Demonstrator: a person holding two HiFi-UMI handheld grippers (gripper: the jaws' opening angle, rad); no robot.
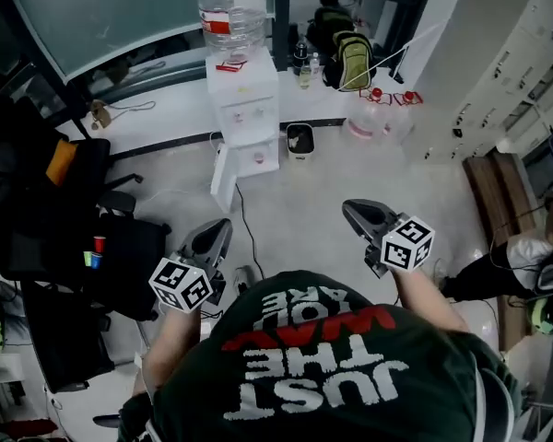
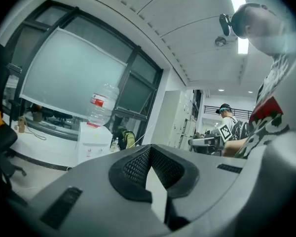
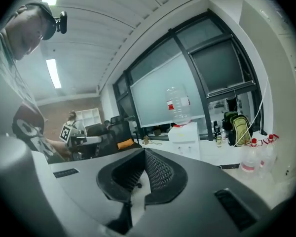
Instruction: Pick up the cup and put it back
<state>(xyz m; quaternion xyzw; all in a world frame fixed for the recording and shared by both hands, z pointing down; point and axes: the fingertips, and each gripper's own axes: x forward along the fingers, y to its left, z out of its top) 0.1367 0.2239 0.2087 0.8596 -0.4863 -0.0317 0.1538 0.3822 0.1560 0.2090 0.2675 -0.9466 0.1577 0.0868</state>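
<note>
left gripper [image 1: 222, 226]: closed, empty | right gripper [image 1: 352, 209]: closed, empty | pads [image 2: 138, 166]: black mesh | dispenser [image 1: 244, 109]: white, boxy

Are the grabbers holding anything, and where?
Nothing is held. The left gripper and the right gripper both have their jaws closed together with nothing between them.

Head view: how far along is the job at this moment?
Nothing looks done. The left gripper and right gripper are both shut and empty, short of the water dispenser. No cup is recognisable yet, so finding it, lifting it and putting it back all remain.
</note>
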